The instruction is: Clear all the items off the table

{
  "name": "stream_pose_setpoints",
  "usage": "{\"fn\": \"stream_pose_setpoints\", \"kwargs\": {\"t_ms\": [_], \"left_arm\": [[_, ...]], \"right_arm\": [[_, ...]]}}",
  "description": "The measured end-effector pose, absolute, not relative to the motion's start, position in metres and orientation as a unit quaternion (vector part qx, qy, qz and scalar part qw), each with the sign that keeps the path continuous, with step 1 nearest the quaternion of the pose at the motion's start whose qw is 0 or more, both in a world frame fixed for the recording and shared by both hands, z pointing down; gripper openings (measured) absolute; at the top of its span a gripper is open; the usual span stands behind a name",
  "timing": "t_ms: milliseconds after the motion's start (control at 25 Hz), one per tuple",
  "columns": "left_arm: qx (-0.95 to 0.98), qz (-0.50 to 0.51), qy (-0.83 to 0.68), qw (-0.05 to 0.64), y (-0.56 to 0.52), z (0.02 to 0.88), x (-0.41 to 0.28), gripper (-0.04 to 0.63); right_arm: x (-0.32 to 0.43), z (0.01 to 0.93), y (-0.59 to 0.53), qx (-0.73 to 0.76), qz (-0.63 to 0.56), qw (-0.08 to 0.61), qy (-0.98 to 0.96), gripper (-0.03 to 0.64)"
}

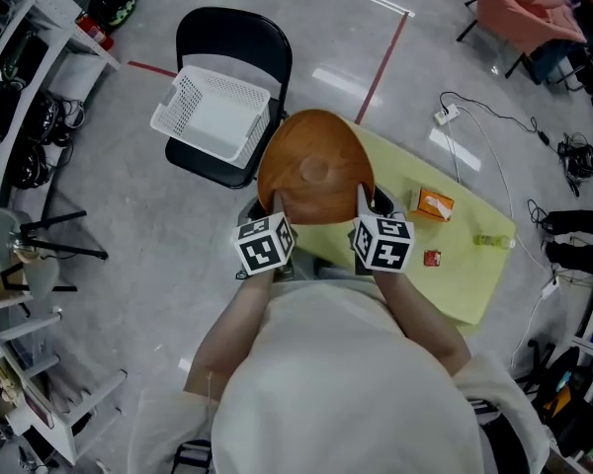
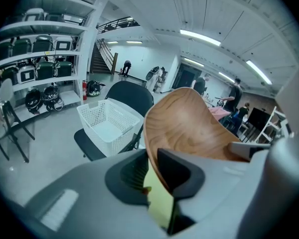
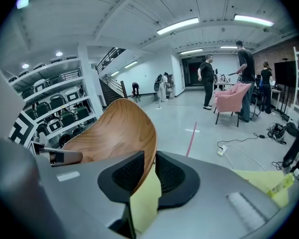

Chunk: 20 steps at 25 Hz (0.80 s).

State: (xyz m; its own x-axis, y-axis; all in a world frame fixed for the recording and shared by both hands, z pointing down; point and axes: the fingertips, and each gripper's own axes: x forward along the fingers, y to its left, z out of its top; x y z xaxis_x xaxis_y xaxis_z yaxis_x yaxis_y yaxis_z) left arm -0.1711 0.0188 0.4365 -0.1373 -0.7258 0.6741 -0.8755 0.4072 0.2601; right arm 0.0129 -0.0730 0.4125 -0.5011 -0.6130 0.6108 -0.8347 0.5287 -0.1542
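Grey floor surrounds the yellow bench [image 1: 474, 284], where an orange box [image 1: 434, 205], a small red item [image 1: 432, 258] and what may be a clear bottle [image 1: 489, 240] lie. We note the wooden bowl [image 1: 314, 171] held off the bench, with the left tongs [image 1: 275, 203] and right tongs [image 1: 361, 197] each clamped on its rim. Recommended — carry it level, grips matched, over the white basket [image 1: 212, 115] on the chair [image 1: 232, 38] before releasing.

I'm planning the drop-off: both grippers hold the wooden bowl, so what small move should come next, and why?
Probably carry the bowl sideways over the white basket on the chair, both grips kept shut. The left gripper and right gripper each clamp its near rim, and it is beside the basket, not yet above it.
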Motion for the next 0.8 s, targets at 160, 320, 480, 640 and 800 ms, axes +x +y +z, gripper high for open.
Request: {"fn": "stream_pose_setpoints", "kwargs": {"t_ms": [160,320,480,640,800], "left_arm": [[0.53,0.095,-0.752,0.38,0.028,0.431,-0.215,0.063],[0.52,0.087,-0.758,0.384,0.039,0.43,-0.261,0.061],[0.511,0.08,-0.767,0.38,0.048,0.427,-0.309,0.061],[0.502,0.073,-0.774,0.38,0.06,0.426,-0.353,0.061],[0.492,0.07,-0.779,0.383,0.074,0.427,-0.391,0.061]], "right_arm": [[-0.032,0.408,-0.066,0.423,0.22,0.251,-0.842,0.063],[-0.082,0.406,-0.061,0.41,0.217,0.251,-0.849,0.064],[-0.131,0.405,-0.055,0.399,0.213,0.251,-0.856,0.066],[-0.178,0.403,-0.048,0.391,0.209,0.249,-0.861,0.064],[-0.218,0.403,-0.038,0.385,0.205,0.251,-0.864,0.063]]}}
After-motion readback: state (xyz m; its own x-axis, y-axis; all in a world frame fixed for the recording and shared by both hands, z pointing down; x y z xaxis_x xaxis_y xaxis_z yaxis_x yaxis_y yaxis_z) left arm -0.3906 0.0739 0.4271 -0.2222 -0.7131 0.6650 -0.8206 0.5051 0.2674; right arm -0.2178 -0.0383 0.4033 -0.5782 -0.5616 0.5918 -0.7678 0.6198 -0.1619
